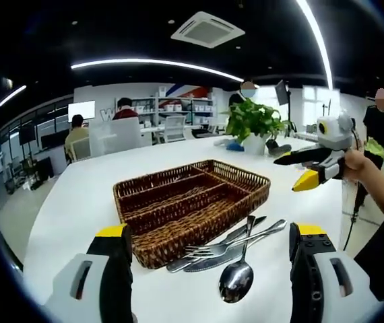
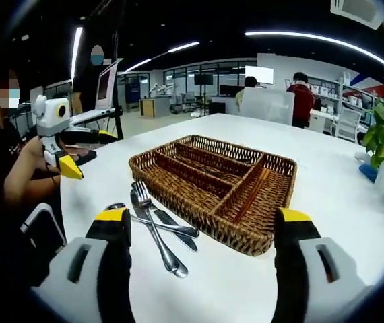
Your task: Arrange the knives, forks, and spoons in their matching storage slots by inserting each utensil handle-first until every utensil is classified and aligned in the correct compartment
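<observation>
**Waiting cutlery beside the wicker tray**

Resting on the broad white tabletop (image 1: 77, 202), a brown woven wicker cutlery tray (image 1: 192, 202) with divided slots stands near the middle of both views. In the left gripper view its compartments run away from the camera; in the right gripper view (image 2: 215, 188) three long slots and a shorter cross slot can be made out, and none of them shows anything lying inside.

Just beside the tray's near wall lies a small heap of silver metal utensils, touching and crossing one another. In the left gripper view the shiny spoon (image 1: 236, 279) has its bowl nearest the camera, the fork (image 1: 229, 246) lies across it with its tines toward the tray's corner, and the flat table knife (image 1: 209, 254) lies beneath them. In the right gripper view the fork (image 2: 153, 225) and knife (image 2: 172, 227) lie side by side, crossed by the spoon's handle (image 2: 158, 225).

The left gripper (image 1: 209, 269), with yellow-tipped black jaws, hovers spread wide above the heap, gripping nothing. The right gripper (image 2: 199, 262) likewise stands released, its jaws well apart and bare, with the heap and the tray's corner between them.

Each gripper also appears in the other's view, held in a hand off the table's edge with its jaws parted. A green potted plant (image 1: 256, 124) stands farther along the table.
</observation>
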